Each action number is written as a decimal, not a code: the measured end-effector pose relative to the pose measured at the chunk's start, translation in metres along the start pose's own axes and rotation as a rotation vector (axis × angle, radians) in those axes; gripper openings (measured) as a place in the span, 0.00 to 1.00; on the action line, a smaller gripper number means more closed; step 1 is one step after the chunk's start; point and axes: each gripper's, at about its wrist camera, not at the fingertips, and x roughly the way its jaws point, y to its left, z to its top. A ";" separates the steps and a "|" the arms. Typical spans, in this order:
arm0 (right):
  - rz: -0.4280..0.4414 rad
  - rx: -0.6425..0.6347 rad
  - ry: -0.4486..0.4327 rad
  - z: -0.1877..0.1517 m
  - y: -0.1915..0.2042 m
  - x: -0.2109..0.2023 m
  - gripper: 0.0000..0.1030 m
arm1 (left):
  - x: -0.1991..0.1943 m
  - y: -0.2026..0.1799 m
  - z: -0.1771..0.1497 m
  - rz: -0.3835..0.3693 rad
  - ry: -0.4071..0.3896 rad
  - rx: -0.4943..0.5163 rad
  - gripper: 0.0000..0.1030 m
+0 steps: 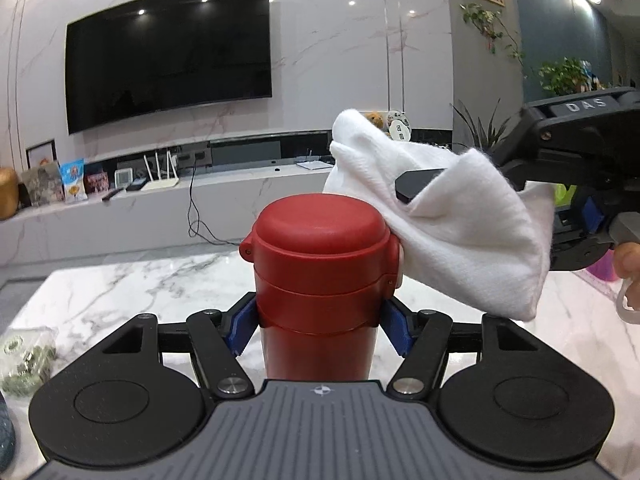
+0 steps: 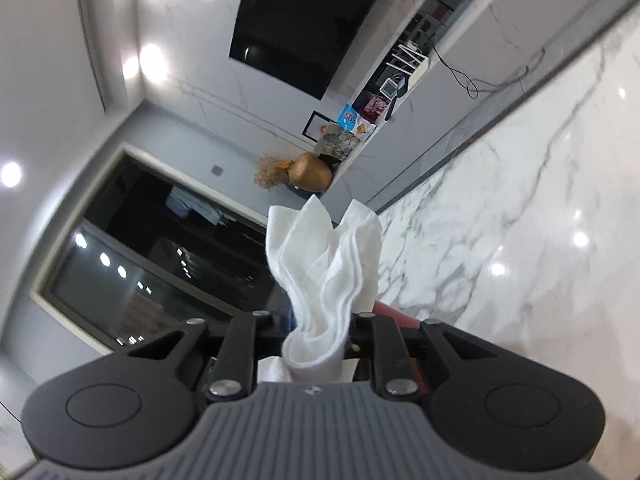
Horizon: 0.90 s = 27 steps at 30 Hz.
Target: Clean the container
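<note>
A red flask [image 1: 320,276] with a domed flip lid stands upright in the left wrist view, held above the marble table [image 1: 120,292]. My left gripper [image 1: 319,330] is shut on its body just under the lid, blue pads on both sides. My right gripper [image 1: 416,192] comes in from the right, shut on a folded white cloth [image 1: 448,220] that presses against the lid's right side. In the right wrist view the white cloth [image 2: 324,280] sticks out from my right gripper [image 2: 316,344], and a red sliver of the flask [image 2: 396,316] shows behind the fingers.
A clear plastic box of green bits [image 1: 24,356] lies at the table's left edge. A pink object [image 1: 602,270] sits behind the right gripper, and a fingertip [image 1: 628,260] shows there. Beyond the table are a low TV shelf [image 1: 160,188], a wall television [image 1: 168,52] and plants [image 1: 560,76].
</note>
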 end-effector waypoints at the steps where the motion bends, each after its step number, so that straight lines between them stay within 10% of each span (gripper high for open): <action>1: 0.004 0.006 0.000 0.002 -0.001 -0.002 0.20 | 0.001 -0.003 0.000 -0.004 -0.003 0.003 0.61; 22: -0.051 0.009 -0.012 0.021 -0.016 -0.036 0.20 | 0.009 -0.027 -0.002 -0.061 -0.028 0.050 0.61; 27: -0.254 -0.138 -0.012 0.026 -0.011 -0.039 0.21 | 0.008 -0.027 0.000 -0.074 -0.011 0.072 0.61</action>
